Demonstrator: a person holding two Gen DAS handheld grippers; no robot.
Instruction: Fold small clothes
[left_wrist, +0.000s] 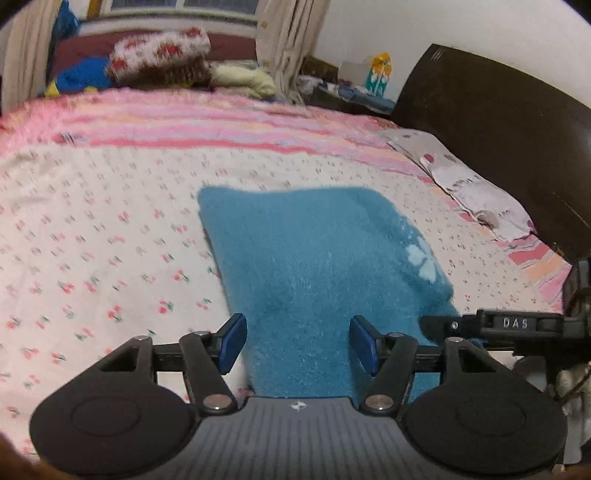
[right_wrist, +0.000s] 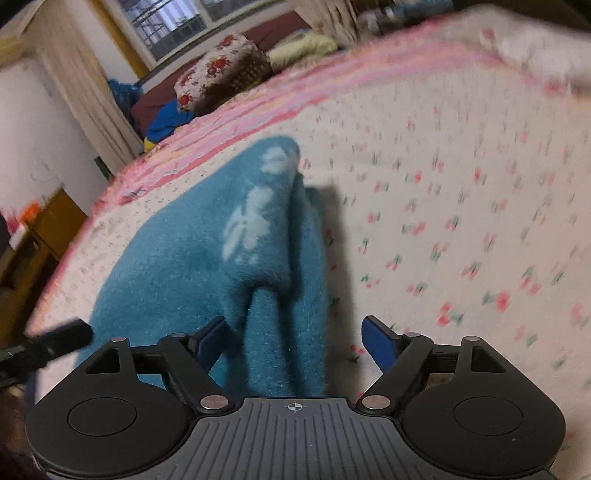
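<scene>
A fuzzy teal garment (left_wrist: 317, 258) with a pale flower print lies on the floral bedspread (left_wrist: 92, 229). My left gripper (left_wrist: 298, 341) is open, its blue-padded jaws spread wide over the garment's near edge, which runs between them. In the right wrist view the same teal garment (right_wrist: 207, 251) is bunched into a raised fold with the pale print on top. My right gripper (right_wrist: 295, 343) is open, and the fold's near end lies between its jaws, close to the left one. The right gripper's body (left_wrist: 517, 325) shows at the right of the left wrist view.
A dark wooden headboard (left_wrist: 498, 133) stands at the right with a patterned pillow (left_wrist: 472, 188) before it. Folded blankets and cushions (left_wrist: 162, 59) are piled beyond the bed's far edge under a window. A wooden cabinet (right_wrist: 48, 229) stands left of the bed.
</scene>
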